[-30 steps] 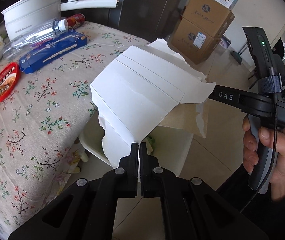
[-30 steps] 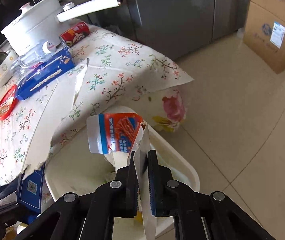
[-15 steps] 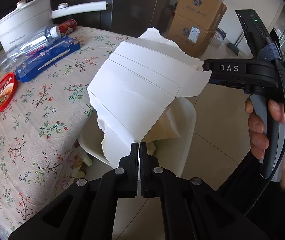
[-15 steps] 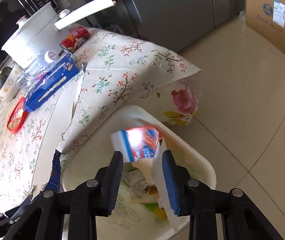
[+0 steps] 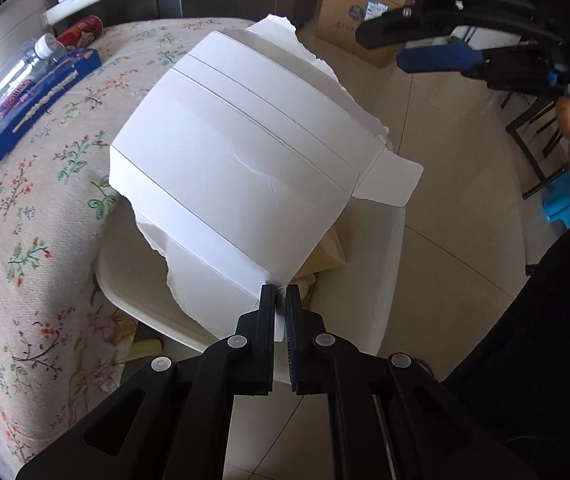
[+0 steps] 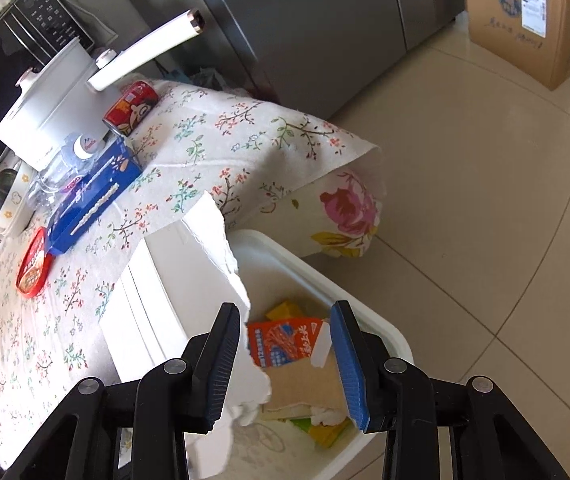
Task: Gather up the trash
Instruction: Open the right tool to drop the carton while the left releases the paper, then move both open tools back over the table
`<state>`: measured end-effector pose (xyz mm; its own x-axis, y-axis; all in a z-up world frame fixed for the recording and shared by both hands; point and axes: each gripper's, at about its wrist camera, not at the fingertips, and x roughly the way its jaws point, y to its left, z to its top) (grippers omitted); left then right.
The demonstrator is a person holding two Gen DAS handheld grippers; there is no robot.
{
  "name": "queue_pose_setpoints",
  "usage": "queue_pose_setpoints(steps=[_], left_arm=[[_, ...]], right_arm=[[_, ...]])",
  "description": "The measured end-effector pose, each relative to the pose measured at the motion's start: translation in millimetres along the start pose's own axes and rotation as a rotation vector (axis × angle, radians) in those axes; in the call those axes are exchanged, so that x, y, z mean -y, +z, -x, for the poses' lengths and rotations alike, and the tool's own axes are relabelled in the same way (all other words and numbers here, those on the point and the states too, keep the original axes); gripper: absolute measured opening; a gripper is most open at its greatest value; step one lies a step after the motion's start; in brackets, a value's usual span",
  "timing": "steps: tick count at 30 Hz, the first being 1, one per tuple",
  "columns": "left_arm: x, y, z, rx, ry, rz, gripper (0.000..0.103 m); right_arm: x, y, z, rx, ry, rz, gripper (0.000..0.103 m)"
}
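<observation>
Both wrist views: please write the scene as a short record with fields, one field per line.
setting: table with floral cloth, white bin beside it on tiled floor
left gripper: its fingers are opening, torn white carton between them, over the bin
right gripper: open, empty, above the bin
in bin: orange snack wrapper, brown cardboard, yellow scraps
trash on table: red can, clear bottle, blue box, red lid
other: white pot

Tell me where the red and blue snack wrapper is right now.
In the right wrist view, the snack wrapper lies inside the white bin on brown cardboard, seen between the open right gripper.
</observation>
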<state>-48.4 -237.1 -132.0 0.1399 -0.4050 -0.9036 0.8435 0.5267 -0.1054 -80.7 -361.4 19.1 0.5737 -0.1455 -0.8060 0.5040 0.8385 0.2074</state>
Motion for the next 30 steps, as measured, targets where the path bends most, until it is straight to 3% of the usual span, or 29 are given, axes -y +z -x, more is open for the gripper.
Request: queue_pose_setpoints(steps=[8,12,16,23,30], left_arm=[[-4.4,2.6,-35.5,-0.071,-0.036,0.002,0.018],[-20.3,7.3,-24.8,-0.054,-0.052,0.055,0.018],[-31.2,9.2,-2.9,-0.013,-0.02,0.1,0.019],[-82.8,11.7,31.9,0.006,-0.035,0.32,0.025],[-161.0,6.0,78.2,0.084,0.081,0.501,0.03]], right_arm=[[-1.4,-1.6,-3.7,-0.023,0.028,0.014,0.043],[-3.7,-0.8,-5.1,-0.029,0.036,0.027,0.043],[-5.1,-0.5,-10.3,-0.046,0.053,0.021,0.043],[-25.8,-8.2,-23.3,-0.095,0.106,0.07,0.044],[-50.4,-13.9,-29.8,-0.085,0.128,0.14,0.056]])
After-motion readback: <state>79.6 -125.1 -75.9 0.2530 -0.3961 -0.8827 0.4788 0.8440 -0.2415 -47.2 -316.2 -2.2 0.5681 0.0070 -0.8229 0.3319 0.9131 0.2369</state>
